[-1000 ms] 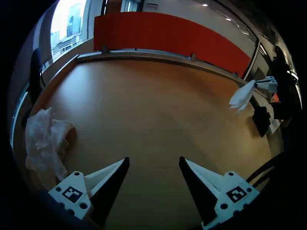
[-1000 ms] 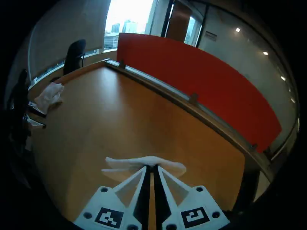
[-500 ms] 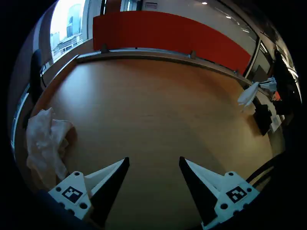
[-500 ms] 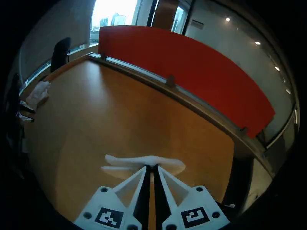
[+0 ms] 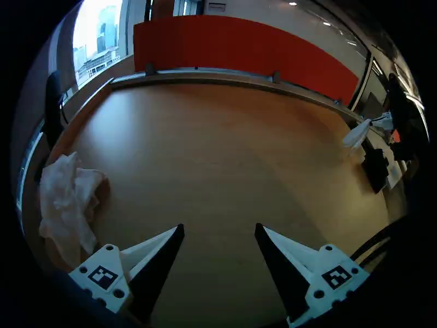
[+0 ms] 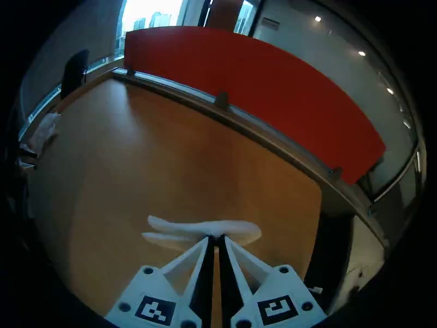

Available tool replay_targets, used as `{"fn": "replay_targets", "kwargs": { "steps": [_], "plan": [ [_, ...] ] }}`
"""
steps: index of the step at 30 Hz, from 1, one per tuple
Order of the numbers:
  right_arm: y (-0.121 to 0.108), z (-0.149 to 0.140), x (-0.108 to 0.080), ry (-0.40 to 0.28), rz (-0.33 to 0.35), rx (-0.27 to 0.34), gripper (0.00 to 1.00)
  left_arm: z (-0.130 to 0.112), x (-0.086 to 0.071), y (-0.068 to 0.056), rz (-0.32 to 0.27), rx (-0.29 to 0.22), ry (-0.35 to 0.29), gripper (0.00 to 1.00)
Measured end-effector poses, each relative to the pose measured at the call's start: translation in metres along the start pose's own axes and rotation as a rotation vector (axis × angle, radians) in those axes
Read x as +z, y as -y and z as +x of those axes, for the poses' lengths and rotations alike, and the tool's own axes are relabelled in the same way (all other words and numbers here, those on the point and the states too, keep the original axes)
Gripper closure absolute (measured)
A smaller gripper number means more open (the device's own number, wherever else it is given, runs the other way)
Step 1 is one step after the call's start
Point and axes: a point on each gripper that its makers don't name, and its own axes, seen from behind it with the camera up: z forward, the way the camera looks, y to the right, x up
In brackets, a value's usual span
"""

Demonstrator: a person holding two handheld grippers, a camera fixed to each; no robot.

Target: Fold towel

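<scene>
Your right gripper (image 6: 217, 238) has its fingers pinched tight on a small white towel (image 6: 203, 229) — the cloth fans out to either side just past the fingertips, above the wooden counter (image 6: 164, 164). In the left gripper view you can see that same towel far off at the counter's right edge, hanging limp from the gripper that holds it.

Your left gripper (image 5: 218, 225) is wide apart, fingers spread with nothing between them but bare wood. It hovers over the near part of the counter, well apart from the towel.

Off to the left gripper's own left, close to the counter's edge, lies a crumpled white cloth (image 5: 68, 202) — bunched and rumpled, just beside the left finger. In the right gripper view that heap shows small and far away at the left rim.

Along the counter's far side runs a red partition (image 5: 235, 46), and beyond its left end a bright window (image 5: 95, 38) with buildings outside.
</scene>
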Motion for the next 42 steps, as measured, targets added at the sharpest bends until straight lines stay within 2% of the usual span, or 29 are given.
{"fn": "replay_targets", "kwargs": {
  "steps": [8, 16, 21, 32, 42],
  "plan": [
    [-0.011, -0.007, 0.001, 0.015, -0.012, 0.01, 0.95, -0.001, -0.001, -0.001, 0.007, 0.001, 0.0, 0.03],
    [-0.01, -0.025, -0.003, 0.029, -0.009, 0.033, 0.95, 0.0, -0.002, -0.004, 0.005, 0.006, -0.002, 0.04],
    [-0.009, -0.051, -0.005, 0.053, -0.007, 0.063, 0.95, 0.001, -0.002, -0.005, 0.004, 0.011, -0.003, 0.03],
    [-0.003, -0.131, -0.004, 0.148, -0.012, 0.12, 0.95, 0.001, -0.002, -0.01, -0.003, 0.023, 0.002, 0.04],
    [0.009, -0.176, -0.002, 0.204, -0.007, 0.171, 0.95, -0.002, -0.003, -0.015, -0.006, 0.032, 0.007, 0.03]
  ]
}}
